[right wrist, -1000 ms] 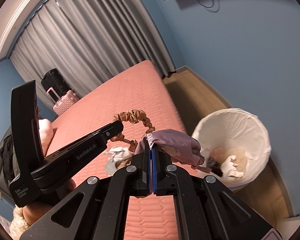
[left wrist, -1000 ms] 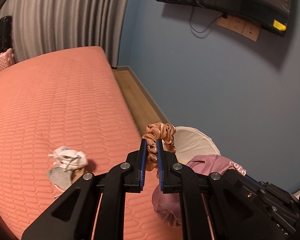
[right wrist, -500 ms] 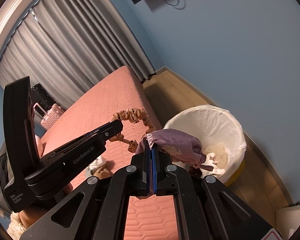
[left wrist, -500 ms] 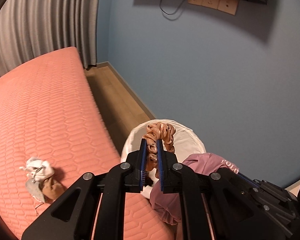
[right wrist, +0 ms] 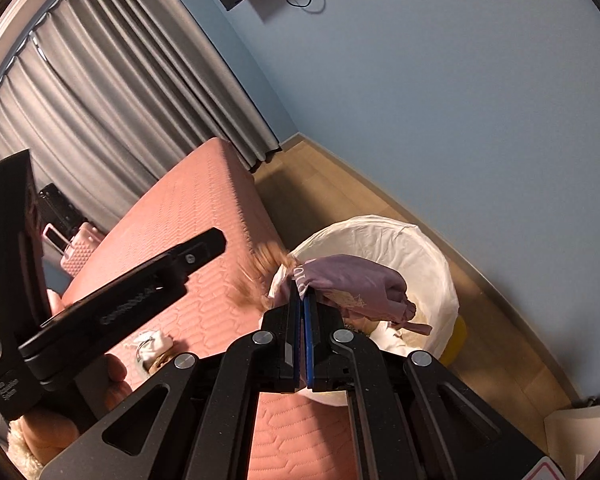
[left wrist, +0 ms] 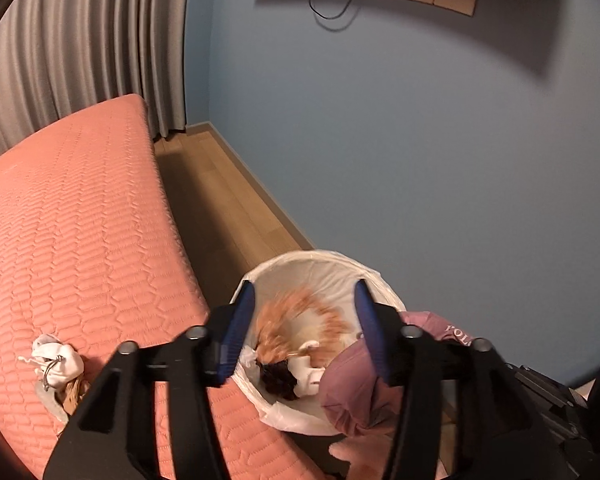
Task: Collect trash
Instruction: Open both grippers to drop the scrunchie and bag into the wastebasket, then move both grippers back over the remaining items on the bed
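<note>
- Bed [left wrist: 72, 232]: salmon quilted mattress, fills the left of the room; its right edge runs beside a strip of wooden floor [left wrist: 220, 200] below the blue wall.
- Curtains [right wrist: 112, 92]: grey, pleated, behind the head of the bed; a pink suitcase [right wrist: 76, 248] stands before them.
- Trash bin [left wrist: 320, 276]: round, white liner, on the floor just beside the bed's right edge. Holds crumpled white tissue and a dark item.
- Right gripper [right wrist: 302, 304]: fully closed, pinching a mauve garment [right wrist: 360, 284] by one fold; the rest hangs over the bin's rim. Soft, light, limp; judged secure in a pinch on bunched cloth, likely to drape on the rim if let go too near the edge.
- Left gripper [left wrist: 304, 328]: jaws have just been opening and stand about half apart, pads clear of anything, directly over the bin.
- Scrunchie [left wrist: 296, 328]: orange-brown, ruffled, motion-blurred in the gap between the left jaws, over the bin's mouth, apparently dropping. Very light, soft, springy; any pinch across the ruffle would serve.
- Drawstring pouch [left wrist: 56, 364]: small, white, on the bed near its right edge, with a brown scrap just beside it. Judged light and soft; best taken at the gathered neck.
</note>
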`<action>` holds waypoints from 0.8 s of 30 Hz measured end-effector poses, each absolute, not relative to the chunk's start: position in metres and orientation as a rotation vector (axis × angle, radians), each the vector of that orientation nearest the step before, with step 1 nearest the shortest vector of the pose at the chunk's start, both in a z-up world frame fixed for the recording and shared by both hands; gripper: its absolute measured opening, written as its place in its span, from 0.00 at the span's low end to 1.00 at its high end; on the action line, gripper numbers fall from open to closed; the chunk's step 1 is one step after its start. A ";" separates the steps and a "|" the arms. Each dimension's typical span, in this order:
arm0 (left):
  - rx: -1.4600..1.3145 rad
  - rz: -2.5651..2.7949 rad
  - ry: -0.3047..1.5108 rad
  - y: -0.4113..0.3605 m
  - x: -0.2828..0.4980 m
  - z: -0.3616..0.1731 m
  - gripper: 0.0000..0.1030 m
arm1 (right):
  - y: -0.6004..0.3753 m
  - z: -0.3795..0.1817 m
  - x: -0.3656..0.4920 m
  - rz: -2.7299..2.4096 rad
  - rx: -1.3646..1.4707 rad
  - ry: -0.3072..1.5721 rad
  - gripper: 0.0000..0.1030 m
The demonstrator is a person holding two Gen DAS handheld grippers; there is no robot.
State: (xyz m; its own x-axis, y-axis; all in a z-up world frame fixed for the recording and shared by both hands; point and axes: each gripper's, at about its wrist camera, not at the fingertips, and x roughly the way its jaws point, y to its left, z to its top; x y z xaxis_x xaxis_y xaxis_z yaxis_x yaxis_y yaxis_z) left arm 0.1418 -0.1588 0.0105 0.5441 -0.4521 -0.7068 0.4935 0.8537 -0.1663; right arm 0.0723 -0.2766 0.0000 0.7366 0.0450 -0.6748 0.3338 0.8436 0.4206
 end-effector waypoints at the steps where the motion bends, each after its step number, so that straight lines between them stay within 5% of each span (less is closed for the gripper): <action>1: 0.056 -0.557 0.822 -0.159 0.142 0.010 0.50 | -0.277 -0.001 0.073 -0.169 0.555 0.735 0.02; 24: 0.013 -0.484 0.860 -0.124 0.149 -0.003 0.50 | -0.239 -0.016 0.087 -0.115 0.508 0.800 0.09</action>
